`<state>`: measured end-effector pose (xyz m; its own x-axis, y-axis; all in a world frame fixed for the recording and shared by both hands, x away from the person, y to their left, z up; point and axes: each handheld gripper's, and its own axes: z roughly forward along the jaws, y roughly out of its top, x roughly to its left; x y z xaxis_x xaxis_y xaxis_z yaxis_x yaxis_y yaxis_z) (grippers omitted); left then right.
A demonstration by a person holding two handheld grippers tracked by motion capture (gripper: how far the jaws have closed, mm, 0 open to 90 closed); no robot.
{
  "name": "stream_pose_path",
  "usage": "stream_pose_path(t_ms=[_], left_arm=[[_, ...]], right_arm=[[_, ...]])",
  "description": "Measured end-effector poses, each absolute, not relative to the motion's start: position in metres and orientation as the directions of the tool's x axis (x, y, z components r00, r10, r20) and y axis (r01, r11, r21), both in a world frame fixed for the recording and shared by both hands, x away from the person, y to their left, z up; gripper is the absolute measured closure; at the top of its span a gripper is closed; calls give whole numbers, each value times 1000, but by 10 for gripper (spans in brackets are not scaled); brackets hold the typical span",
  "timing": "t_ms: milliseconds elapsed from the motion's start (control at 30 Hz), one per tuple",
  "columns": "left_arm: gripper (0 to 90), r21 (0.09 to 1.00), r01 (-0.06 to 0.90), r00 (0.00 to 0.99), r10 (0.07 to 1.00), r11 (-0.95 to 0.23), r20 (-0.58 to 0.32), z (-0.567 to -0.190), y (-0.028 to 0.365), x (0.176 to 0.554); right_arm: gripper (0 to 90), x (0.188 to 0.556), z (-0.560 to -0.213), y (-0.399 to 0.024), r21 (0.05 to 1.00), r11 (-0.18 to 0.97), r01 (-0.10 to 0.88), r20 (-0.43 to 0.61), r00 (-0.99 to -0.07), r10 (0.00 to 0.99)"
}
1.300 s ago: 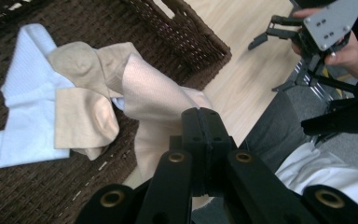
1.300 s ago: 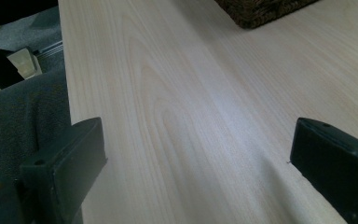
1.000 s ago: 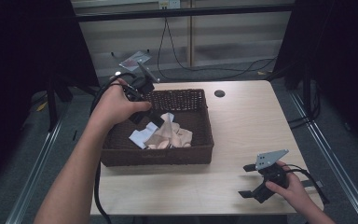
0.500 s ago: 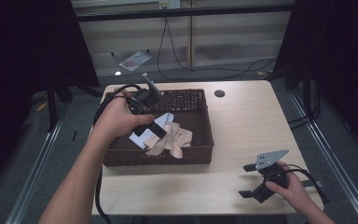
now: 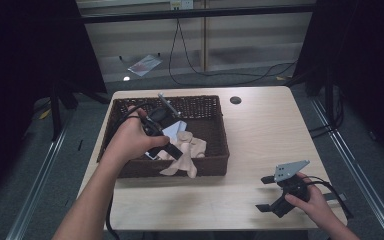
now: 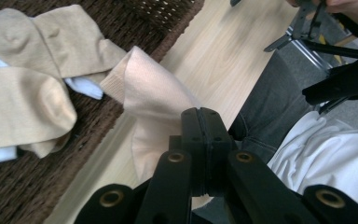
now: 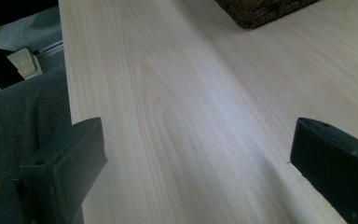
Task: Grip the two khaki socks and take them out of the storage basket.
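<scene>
The left gripper (image 5: 172,150) has its jaws pressed together on a pale sock (image 6: 154,107), pinching the cloth near one end. In the left gripper view the sock drapes from the jaws over the near wall of the basket (image 5: 215,162) and hangs above the table (image 5: 260,130). In the high view it trails down the outside of the basket's front wall. Inside the basket lie more tan socks (image 6: 23,98), bunched together, with something white (image 6: 85,87) tucked under and between them.

The right gripper (image 5: 269,193) sits low over the table's near right corner, well apart from the basket, its jaws wide apart with only bare wood between them.
</scene>
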<state>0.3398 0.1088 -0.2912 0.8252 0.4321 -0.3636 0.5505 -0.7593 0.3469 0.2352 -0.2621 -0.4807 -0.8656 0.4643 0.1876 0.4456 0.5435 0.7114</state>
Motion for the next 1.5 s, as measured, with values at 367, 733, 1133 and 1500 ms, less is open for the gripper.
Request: stream_pose_path(t_ms=[367, 733, 1133, 1500], left_arm=[[896, 331, 556, 822, 446, -763, -353, -315, 107, 332], [736, 330, 561, 822, 466, -759, -327, -327, 105, 330], [341, 366, 616, 787, 563, -697, -252, -332, 108, 360], [177, 405, 653, 754, 597, -640, -272, -358, 114, 390]], right_arm=[[29, 235, -480, -262, 713, 541, 446, 188, -865, 465], [29, 235, -480, -262, 712, 542, 446, 189, -865, 465], [29, 235, -480, -262, 710, 549, 441, 184, -868, 461], [29, 235, -480, -262, 710, 547, 443, 185, -867, 462]])
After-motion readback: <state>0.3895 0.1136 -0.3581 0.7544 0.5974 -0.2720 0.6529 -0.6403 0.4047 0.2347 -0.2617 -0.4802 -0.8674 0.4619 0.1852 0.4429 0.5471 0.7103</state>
